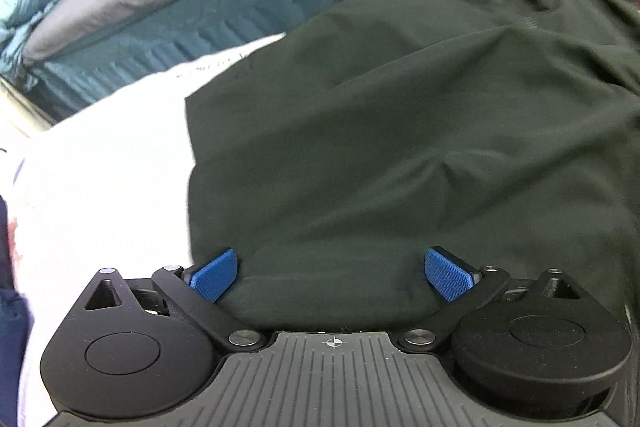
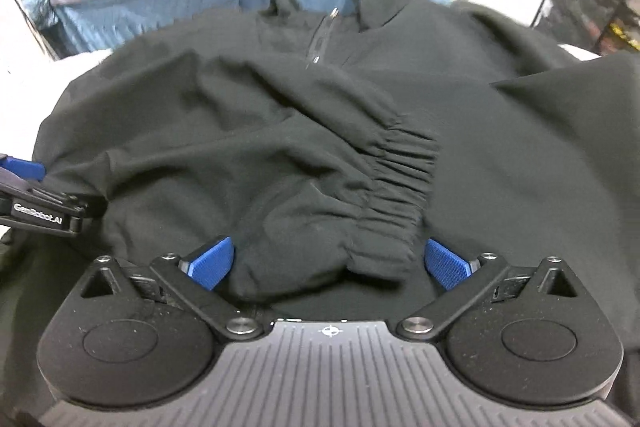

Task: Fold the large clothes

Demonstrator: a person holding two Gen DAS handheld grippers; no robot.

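At the white bed's (image 1: 100,155) left edge, both grippers (left gripper (image 1: 330,273), right gripper (image 2: 328,263)) have jaws spread over the black jacket (image 1: 400,147); the loose folded-in sleeve cuff (image 2: 396,187) may slide if dragged.

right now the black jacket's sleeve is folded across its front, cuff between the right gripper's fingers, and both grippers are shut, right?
Not quite: both grippers are open. The right wrist view shows the right gripper with its jaws spread either side of the cuff, and the left wrist view shows the left gripper spread too. The sleeve does lie across the jacket.
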